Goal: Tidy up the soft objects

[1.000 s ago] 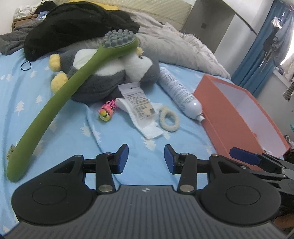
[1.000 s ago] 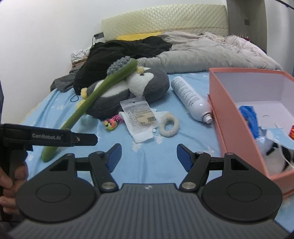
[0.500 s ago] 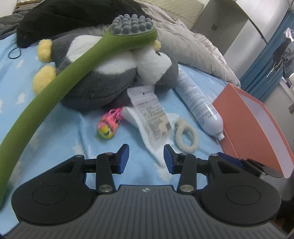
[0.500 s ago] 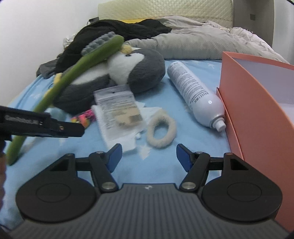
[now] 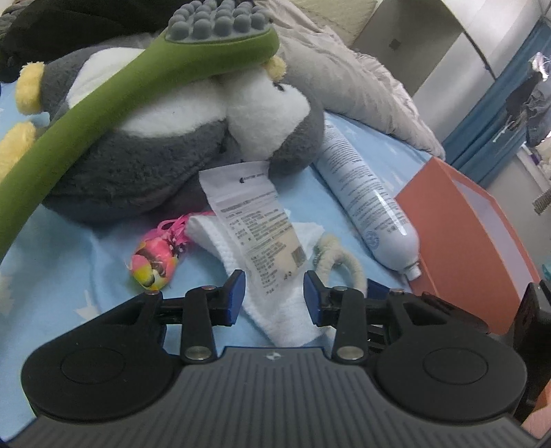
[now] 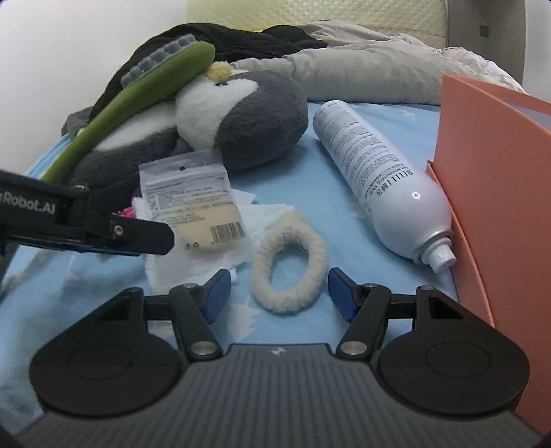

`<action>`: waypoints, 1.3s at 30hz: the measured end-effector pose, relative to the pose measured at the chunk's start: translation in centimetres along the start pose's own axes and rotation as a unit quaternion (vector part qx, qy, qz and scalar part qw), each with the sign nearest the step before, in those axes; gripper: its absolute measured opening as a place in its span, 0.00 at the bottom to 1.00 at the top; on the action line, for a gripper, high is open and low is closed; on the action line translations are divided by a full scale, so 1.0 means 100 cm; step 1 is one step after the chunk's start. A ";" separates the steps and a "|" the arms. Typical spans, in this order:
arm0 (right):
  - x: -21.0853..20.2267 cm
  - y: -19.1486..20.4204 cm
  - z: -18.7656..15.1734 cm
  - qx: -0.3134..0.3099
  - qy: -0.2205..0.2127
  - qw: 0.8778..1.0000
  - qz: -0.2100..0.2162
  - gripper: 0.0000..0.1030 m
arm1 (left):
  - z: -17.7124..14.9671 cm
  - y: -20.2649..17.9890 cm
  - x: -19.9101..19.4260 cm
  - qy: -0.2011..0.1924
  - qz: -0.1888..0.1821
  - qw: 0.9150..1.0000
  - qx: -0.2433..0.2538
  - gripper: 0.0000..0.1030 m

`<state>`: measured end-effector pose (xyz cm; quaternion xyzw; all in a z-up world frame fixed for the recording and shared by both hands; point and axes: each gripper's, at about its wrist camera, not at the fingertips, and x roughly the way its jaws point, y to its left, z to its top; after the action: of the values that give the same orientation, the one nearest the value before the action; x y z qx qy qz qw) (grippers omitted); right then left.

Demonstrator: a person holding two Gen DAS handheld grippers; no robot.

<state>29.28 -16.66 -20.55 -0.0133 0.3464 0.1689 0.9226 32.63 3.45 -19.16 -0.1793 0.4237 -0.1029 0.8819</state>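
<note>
My left gripper (image 5: 274,296) has just been closing, jaws still apart over the white cloth (image 5: 275,303). My right gripper (image 6: 275,293) hangs spread around the fluffy ring (image 6: 288,265), not touching it

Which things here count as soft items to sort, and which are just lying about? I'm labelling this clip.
Job:
plush penguin
fluffy hair tie
white cloth
orange box

Lying about:
spray can
green massage brush
packet

My view: bed (image 6: 344,206) in blue tree-print sheet. Quilted cream headboard (image 6: 310,17) at its far end, white wall (image 6: 69,51) to headboard's left, blue curtain (image 5: 496,113) and bright window right of bed.
</note>
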 end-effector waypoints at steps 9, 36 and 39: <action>0.009 0.010 0.001 -0.043 0.008 0.999 -0.006 0.30 | 0.002 -0.005 0.015 0.003 0.019 1.000 -0.001 0.16; -0.120 0.008 -0.032 0.040 -0.011 0.999 0.001 0.12 | -0.075 -0.041 -0.095 0.002 -0.033 0.999 0.012 0.04; -0.136 0.012 -0.041 0.043 -0.009 0.999 0.009 0.12 | -0.092 -0.035 -0.108 0.023 -0.034 0.999 -0.011 0.04</action>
<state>16.73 -20.20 -14.74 0.0310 0.3450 0.1628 0.9239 18.62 1.75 -15.41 -0.2010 0.4381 -0.1327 0.8661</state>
